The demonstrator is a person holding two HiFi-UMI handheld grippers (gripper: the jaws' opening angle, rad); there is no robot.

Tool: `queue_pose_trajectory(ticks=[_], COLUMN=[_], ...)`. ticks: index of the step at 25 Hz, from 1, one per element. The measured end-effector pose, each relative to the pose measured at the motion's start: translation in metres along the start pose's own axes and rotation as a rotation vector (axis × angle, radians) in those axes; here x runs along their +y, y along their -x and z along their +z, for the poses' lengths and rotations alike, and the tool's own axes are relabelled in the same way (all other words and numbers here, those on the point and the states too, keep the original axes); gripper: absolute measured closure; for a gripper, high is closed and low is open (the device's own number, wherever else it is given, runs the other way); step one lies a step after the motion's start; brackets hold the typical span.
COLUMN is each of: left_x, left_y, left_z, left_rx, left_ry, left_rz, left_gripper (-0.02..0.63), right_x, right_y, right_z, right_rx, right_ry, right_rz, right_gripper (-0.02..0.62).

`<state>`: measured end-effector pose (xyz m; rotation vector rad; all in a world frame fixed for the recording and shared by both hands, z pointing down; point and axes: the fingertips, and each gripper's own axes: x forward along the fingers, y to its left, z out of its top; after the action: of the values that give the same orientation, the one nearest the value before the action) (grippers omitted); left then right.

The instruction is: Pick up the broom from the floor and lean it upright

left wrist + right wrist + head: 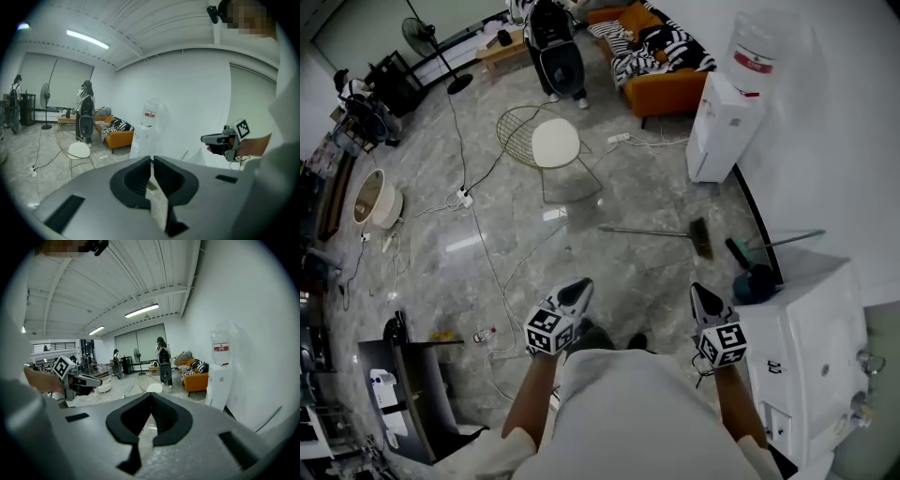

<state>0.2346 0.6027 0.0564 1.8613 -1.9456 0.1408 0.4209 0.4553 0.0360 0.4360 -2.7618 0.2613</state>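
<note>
Broom point(656, 232) lying flat on the floor point(609, 272) ahead, we are holding left tongs point(580, 286) and right tongs point(699, 292) pressed together, empty, and should be spreading one before pinching its handle point(633, 229) mid-length.

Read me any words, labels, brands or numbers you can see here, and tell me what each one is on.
No text can be read.
On the water dispenser bottle, a red label: print too blurred to read.
On the left gripper and right gripper: square black-and-white markers only, no words.
</note>
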Motion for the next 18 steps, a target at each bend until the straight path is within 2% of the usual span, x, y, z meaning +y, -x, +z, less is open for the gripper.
queue_pose_trajectory(ticks=[10,18], left_x=[0.034,0.103], left_y=[-0.018,-0.061], left_z=[0.004,0.019], left_rx=[0.022,0.048], left_ry=[0.008,0.01], left_rz=[0.003,-0.045], left_gripper=[0.584,0.584], right_x=[-0.004,-0.011], right_y=[-0.039,-0.113], right_z=[-0.002,0.011], right_rx=[0.041,0.097], right_ry=[-0.015,-0.015], right_rz=[0.007,-0.023], right_gripper=[0.594,0.594])
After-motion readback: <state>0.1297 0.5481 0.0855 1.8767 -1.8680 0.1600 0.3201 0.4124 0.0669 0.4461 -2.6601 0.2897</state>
